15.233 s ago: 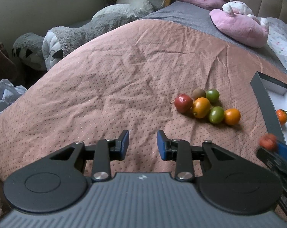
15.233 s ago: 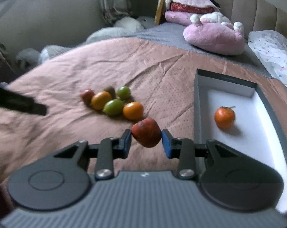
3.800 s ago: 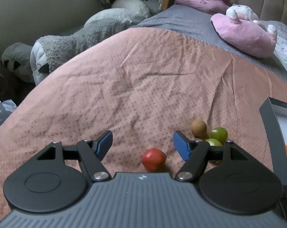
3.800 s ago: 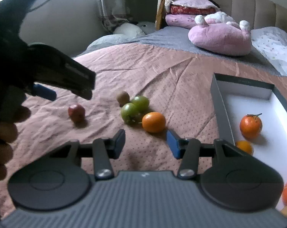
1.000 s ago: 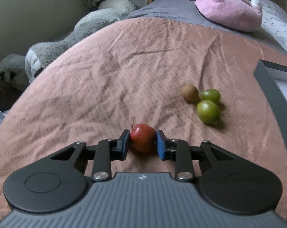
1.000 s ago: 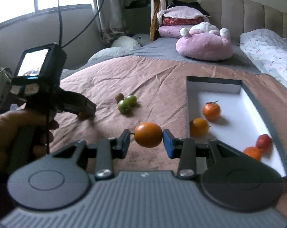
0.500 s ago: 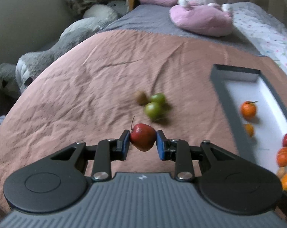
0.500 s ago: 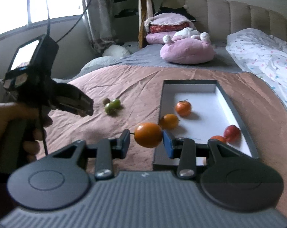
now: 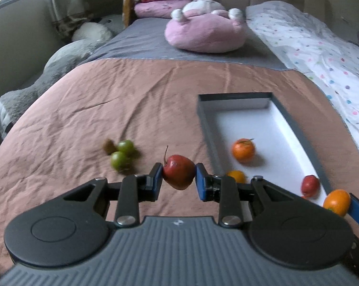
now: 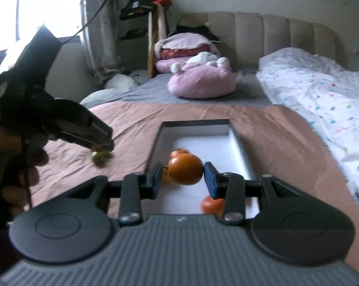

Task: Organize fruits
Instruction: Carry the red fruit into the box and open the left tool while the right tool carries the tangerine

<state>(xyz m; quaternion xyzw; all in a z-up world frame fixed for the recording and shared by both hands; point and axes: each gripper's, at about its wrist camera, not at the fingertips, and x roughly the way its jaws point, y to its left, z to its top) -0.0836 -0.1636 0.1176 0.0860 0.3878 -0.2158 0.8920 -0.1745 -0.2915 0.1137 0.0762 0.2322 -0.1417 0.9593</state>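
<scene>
Both hands are up over the bed, each gripper carrying a piece of fruit. The left gripper (image 9: pixel 178 176) has its blue-padded fingers (image 9: pixel 201 184) clamped on a small red fruit (image 9: pixel 178 175) with a thin stem sticking up; it hangs clear of the pink-brown bedspread (image 9: pixel 108 100). Just beyond those fingers and to their left lie two green fruits (image 9: pixel 122 154) touching each other, with a small brown fruit (image 9: pixel 108 145) right against them, all a bit blurred.

To the right of the left fingers sits the long dark-rimmed box (image 9: pixel 204 119) with its white floor. Inside it I can see an orange fruit with a stem (image 9: pixel 243 149) about midway along, a smaller yellow-orange one (image 9: pixel 236 176) half hidden behind the right finger, and a red one (image 9: pixel 310 185) nearer the right wall.

The right gripper (image 10: pixel 185 169) grips an orange fruit (image 10: pixel 185 169) squeezed between its two pads, held above the near end of the same box (image 10: pixel 155 143). Past its fingers another orange fruit (image 10: pixel 178 153) peeks out on the box floor, and one more (image 10: pixel 211 205) lies below the right finger.

At the far end of the bed a pink plush cushion (image 9: pixel 204 29) rests on the grey sheet (image 9: pixel 143 45).
</scene>
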